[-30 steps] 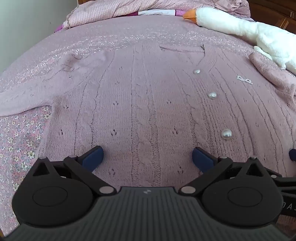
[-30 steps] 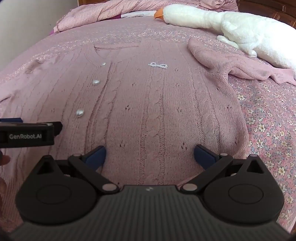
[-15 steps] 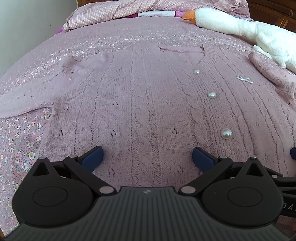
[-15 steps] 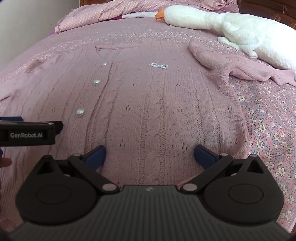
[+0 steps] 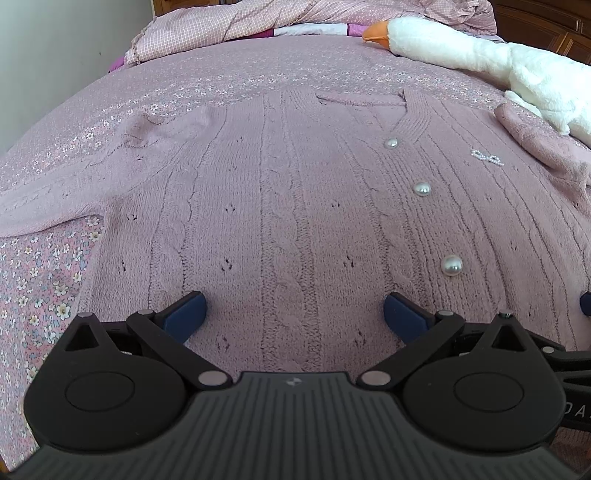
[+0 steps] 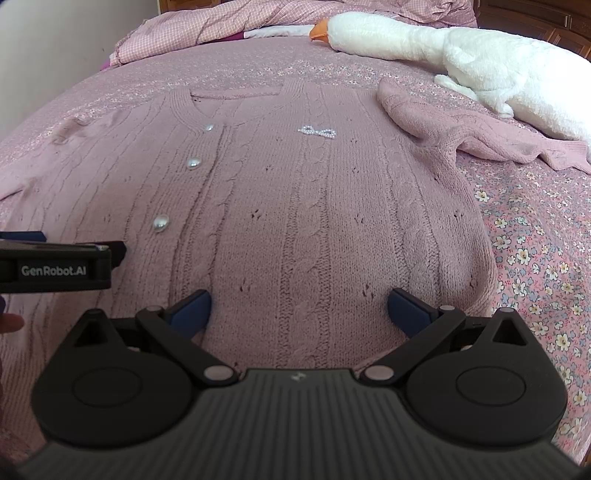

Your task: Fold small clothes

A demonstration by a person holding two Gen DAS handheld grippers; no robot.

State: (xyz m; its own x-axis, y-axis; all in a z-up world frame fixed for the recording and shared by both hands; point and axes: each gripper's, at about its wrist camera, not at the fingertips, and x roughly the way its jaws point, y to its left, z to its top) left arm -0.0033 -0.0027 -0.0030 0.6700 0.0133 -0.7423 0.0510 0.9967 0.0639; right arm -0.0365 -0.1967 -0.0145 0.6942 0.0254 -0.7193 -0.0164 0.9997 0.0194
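Bed (image 5: 55,295) — cardigan (image 5: 295,221), plush goose (image 6: 461,62), quilt (image 5: 258,22).

Cardigan (image 6: 295,206) flat on bed (image 6: 535,236); plush goose (image 6: 461,55) behind, perhaps touching its sleeve.

Pink cable-knit cardigan (image 5: 295,206), buttoned, flat on bed (image 5: 229,70)

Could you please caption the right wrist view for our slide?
Open right gripper poised over a pink cardigan spread on a floral bed, toy goose beyond.
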